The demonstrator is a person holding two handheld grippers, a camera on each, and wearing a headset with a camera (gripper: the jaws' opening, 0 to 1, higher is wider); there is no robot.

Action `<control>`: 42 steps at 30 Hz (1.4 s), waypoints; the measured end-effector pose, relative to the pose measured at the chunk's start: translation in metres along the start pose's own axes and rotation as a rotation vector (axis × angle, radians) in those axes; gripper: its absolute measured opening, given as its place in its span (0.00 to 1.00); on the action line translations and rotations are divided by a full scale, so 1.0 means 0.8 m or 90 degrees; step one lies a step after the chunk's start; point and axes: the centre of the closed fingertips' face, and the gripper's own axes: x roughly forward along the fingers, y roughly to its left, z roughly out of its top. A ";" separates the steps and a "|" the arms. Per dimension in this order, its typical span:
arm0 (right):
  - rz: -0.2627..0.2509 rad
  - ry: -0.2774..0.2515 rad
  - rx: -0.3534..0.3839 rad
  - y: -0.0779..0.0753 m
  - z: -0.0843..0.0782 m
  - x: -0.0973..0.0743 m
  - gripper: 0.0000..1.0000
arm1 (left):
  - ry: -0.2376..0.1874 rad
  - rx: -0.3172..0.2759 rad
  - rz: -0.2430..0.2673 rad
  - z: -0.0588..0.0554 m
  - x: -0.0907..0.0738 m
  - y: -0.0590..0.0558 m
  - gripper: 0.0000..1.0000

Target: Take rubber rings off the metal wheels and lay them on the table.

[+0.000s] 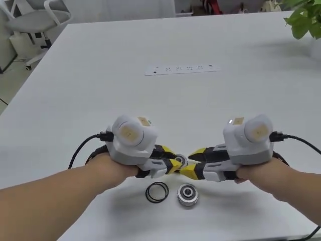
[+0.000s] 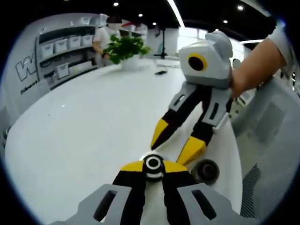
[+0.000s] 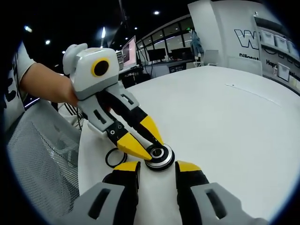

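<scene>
The left tool [image 1: 174, 161] is clamped on a metal wheel [image 2: 153, 167]. The right tool [image 3: 157, 167] is spread wide, its jaws flanking that wheel. In the head view, black rubber rings [image 1: 157, 192] lie on the tabletop [image 1: 150, 100] at 7 o'clock of it, with a second wheel [image 1: 188, 195] at 5.

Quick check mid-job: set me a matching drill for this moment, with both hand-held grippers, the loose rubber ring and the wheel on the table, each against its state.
Things:
1. left hand-held gripper
2. right hand-held gripper
3. rubber ring
4. wheel on the table

States:
A. black, lying flat on the table
B. shut on the held wheel
C. metal, untouched, right of the ring in the head view
D. jaws open

Pairs: 1-B, 2-D, 3-A, 4-C
</scene>
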 end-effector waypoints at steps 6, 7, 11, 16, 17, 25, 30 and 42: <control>-0.001 0.003 -0.003 -0.002 0.001 0.008 0.27 | -0.001 0.002 0.002 -0.001 -0.001 -0.001 0.13; -0.002 0.005 -0.002 -0.003 0.000 0.009 0.28 | -0.001 0.002 0.002 -0.001 -0.001 -0.001 0.13; -0.004 0.012 -0.003 -0.004 -0.004 0.012 0.29 | -0.001 0.003 0.003 -0.001 -0.001 -0.001 0.13; -0.001 0.012 -0.006 -0.003 -0.004 0.011 0.25 | -0.005 -0.001 0.005 -0.002 -0.001 0.000 0.13; -0.001 0.014 -0.008 -0.003 -0.005 0.011 0.24 | -0.006 -0.002 0.005 -0.002 -0.002 0.000 0.13; 0.000 0.010 -0.010 -0.002 -0.006 0.008 0.21 | -0.007 -0.003 0.008 -0.002 -0.001 0.001 0.13; 0.002 0.011 -0.016 -0.002 -0.007 0.007 0.19 | -0.007 -0.004 0.008 -0.002 0.000 0.001 0.13; 0.009 0.020 -0.029 -0.004 -0.009 0.004 0.14 | -0.008 -0.012 0.007 -0.001 0.000 0.002 0.13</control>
